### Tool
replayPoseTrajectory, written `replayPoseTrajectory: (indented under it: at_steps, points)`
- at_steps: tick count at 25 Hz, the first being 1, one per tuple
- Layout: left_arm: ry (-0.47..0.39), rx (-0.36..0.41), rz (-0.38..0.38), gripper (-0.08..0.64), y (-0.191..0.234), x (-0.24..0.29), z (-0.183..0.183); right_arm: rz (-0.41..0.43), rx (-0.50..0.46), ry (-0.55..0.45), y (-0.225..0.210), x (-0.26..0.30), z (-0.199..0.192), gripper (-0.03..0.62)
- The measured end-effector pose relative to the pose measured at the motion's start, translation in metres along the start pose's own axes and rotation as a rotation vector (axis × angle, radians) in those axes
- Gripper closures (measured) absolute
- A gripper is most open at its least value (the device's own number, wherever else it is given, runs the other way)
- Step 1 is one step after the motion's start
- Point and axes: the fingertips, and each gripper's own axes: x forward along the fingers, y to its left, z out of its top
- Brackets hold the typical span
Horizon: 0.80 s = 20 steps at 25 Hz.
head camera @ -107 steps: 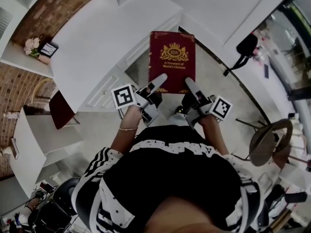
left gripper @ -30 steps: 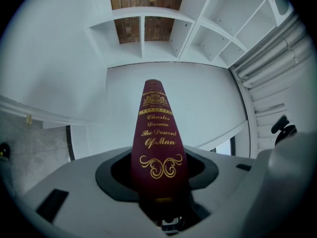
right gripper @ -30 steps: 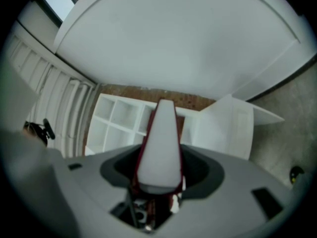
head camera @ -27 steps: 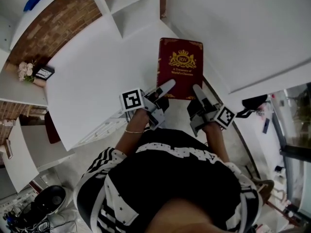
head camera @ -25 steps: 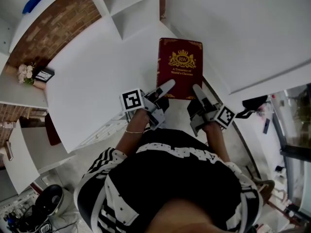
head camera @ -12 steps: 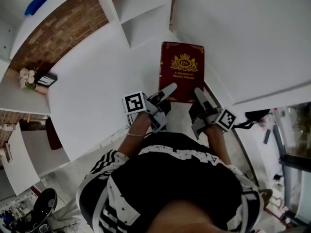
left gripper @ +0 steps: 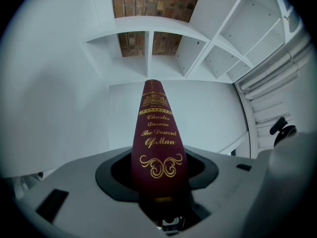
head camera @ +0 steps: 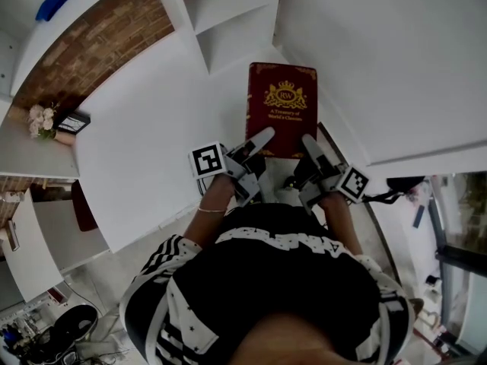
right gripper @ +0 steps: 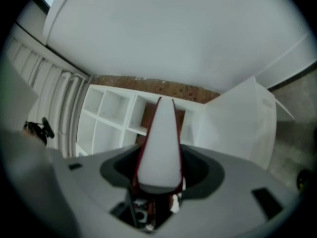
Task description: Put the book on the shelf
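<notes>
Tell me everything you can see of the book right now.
The book is a dark red hardback with a gold crest and lettering on its cover; its spine reads Charles Darwin, The Descent of Man. It is closed, held roughly flat, cover up, out in front of the person. The left gripper is shut on the spine side, the right gripper on the white page edge. It is not yet on the shelf.

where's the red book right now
In the head view the book is centre frame, held at its near edge by the left gripper and right gripper, with the white shelf ahead.
</notes>
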Motion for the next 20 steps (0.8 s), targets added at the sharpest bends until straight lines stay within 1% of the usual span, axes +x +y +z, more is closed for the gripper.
replayPoseTrajectory:
  at_steps: [5,8,16,20]
  points:
    - [-0.073,0.009,0.017,0.318,0.002,-0.001,0.029,0.014,0.021,0.076,-0.003,0.034,0.004,0.341]
    - [-0.122,0.025,0.028,0.318,0.002,-0.001,0.041,0.041,0.017,0.125,-0.002,0.049,0.008,0.341]
    - [-0.225,0.099,0.042,0.318,-0.001,0.003,0.044,0.121,0.028,0.217,-0.004,0.059,0.018,0.341]
    - [-0.297,0.116,0.063,0.318,-0.004,0.010,0.075,0.145,0.032,0.287,0.000,0.094,0.032,0.341]
